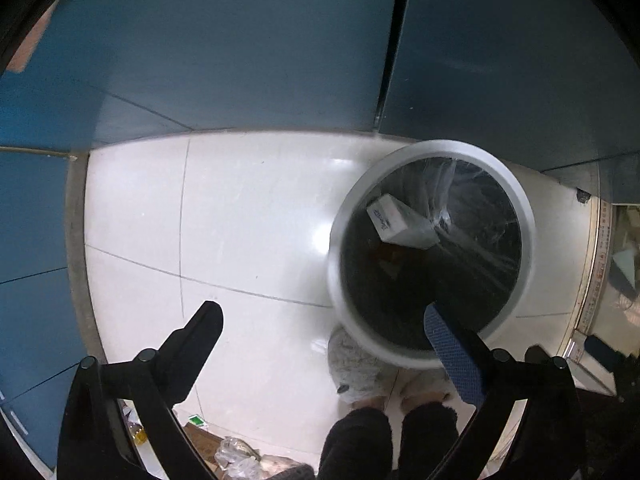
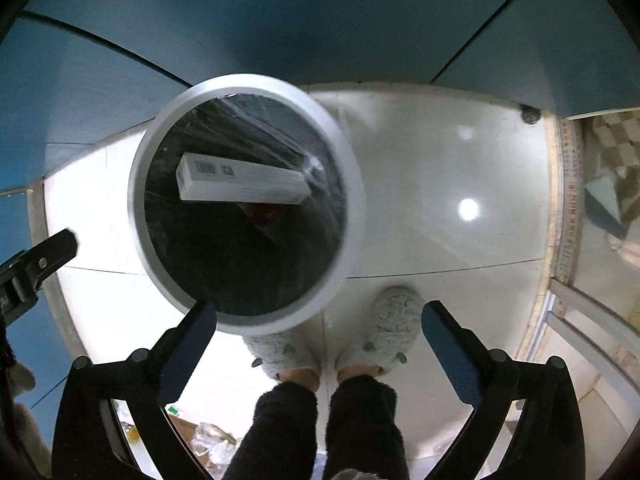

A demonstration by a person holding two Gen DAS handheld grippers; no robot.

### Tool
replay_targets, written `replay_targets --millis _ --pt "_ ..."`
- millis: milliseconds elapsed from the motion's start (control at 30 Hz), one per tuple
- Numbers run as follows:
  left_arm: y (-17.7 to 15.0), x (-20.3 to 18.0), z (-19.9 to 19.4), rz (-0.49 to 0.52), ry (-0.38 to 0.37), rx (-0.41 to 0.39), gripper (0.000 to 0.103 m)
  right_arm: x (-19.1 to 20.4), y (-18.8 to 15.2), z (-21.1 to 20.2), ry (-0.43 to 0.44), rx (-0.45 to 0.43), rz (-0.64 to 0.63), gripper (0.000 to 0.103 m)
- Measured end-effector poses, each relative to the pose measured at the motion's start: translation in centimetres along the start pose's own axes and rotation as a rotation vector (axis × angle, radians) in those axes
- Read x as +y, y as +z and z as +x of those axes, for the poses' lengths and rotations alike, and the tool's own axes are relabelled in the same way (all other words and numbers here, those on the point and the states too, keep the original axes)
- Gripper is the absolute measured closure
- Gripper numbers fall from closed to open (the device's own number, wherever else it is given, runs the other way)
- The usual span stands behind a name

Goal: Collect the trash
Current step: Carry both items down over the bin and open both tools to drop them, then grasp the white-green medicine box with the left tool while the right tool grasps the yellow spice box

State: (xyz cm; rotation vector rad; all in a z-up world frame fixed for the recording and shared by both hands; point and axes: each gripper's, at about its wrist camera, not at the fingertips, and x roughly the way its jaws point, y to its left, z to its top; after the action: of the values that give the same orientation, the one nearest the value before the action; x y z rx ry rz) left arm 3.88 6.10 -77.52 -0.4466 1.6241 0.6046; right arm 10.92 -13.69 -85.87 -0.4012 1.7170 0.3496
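On the white tiled floor (image 2: 440, 184), a round white trash bin (image 2: 138, 216) stands against the blue wall (image 2: 280, 20), lined with a clear bag (image 1: 472, 216). A white carton (image 2: 240, 184) lies inside toward the bin's 12 o'clock, tilted on darker trash. The left gripper (image 1: 324, 334) has its jaws wide and empty, the bin at its 2 o'clock. The right gripper (image 2: 320, 330) is likewise spread wide and empty, the bin at 11 o'clock, fuzzy grey slippers (image 2: 392, 328) below.
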Motion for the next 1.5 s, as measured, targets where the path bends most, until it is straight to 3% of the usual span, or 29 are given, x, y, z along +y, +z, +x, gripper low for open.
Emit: replay_targets --millis 233,333,600,867,1033,1133,1233,1367,1500 --pt "-3.3 1.6 -5.9 0.003 0.003 -0.015 0.0 -0.6 -1.3 -4.9 0.01 -0.045 -0.007 0.0" --pt "-3.6 1.5 -8.8 0.011 -0.004 -0.027 0.0 -1.5 -1.6 -9.0 0.014 -0.072 -0.001 0.0" --pt "-6.1 2.2 -19.8 0.035 -0.039 -0.088 0.0 -1.9 -5.4 -22.3 0.016 -0.151 0.013 0.0" --pt "-8.9 4.1 -29.9 0.039 -0.096 -0.097 0.0 -2.1 -9.7 -36.8 0.031 -0.208 0.019 0.0" --pt "-10.5 5.5 -35.8 0.028 -0.096 -0.146 0.0 -1.6 -12.1 -43.3 0.037 -0.231 0.017 0.0" --pt "-9.8 5.8 -39.0 0.034 -0.11 -0.222 0.0 -1.3 -13.0 -46.9 0.072 -0.261 0.032 0.0" --pt "-6.8 6.0 -43.4 0.022 -0.091 -0.338 0.0 -1.7 -12.5 -50.3 0.112 -0.309 0.051 0.0" --pt "-1.8 6.6 -48.0 -0.048 -0.077 -0.436 0.0 -2.2 -8.9 -55.2 0.131 -0.389 0.046 0.0" --pt "3.6 6.8 -50.1 -0.155 -0.133 -0.421 0.0 -2.4 -2.8 -58.4 0.101 -0.408 -0.034 0.0"
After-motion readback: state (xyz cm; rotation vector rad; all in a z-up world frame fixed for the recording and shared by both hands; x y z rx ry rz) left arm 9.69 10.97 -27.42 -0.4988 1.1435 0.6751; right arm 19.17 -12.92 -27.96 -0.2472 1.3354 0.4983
